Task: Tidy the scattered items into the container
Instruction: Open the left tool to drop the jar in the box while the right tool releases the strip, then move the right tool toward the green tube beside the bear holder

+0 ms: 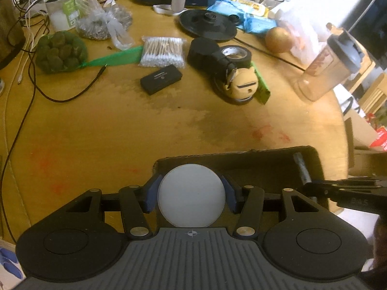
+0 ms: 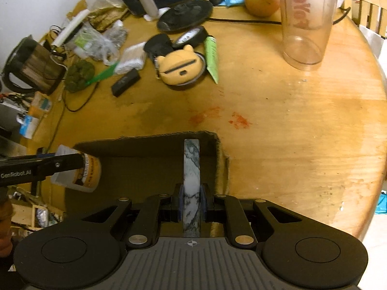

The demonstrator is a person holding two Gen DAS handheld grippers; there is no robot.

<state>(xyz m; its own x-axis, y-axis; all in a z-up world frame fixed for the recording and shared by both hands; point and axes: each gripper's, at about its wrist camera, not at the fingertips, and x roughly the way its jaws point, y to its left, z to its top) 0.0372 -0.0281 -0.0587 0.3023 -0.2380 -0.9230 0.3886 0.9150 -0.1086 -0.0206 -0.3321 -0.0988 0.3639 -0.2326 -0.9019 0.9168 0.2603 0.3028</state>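
Left claw [image 1: 191, 194] is gripping a white plastic bottle with a yellow label [image 1: 191, 194]; its blue pads [image 1: 151, 197] are pressing on both sides of the bottle, and the bottle's round white end is facing the left wrist camera. In the right wrist view this same bottle [image 2: 89, 172] is hanging over the left part of the open brown cardboard box [image 2: 145, 145], which is sitting at the near edge of the round wooden counter [image 2: 290, 133].

Right claw [image 2: 192, 199] is closed tightly on a long flat bar with a white and grey marble pattern [image 2: 192, 169]. The bar is pointing forward over the right part of the same box, above its dark inside. From the left wrist view, the box [image 1: 241, 155] is showing its far wall, and the right claw [image 1: 312, 186] is reaching in from the right side.

Farther back on the counter, from left to right, other things are lying scattered: a green net bag of dark round items [image 1: 58, 52], a clear packet of cotton swabs [image 1: 163, 52], a small black rectangular case [image 1: 160, 78], a yellow bear-shaped case [image 1: 241, 84], a roll of black tape [image 1: 235, 53], and a clear plastic shaker cup with a grey lid [image 1: 331, 65]. Some red stains [image 2: 217, 118] are marking the wood just behind the box.
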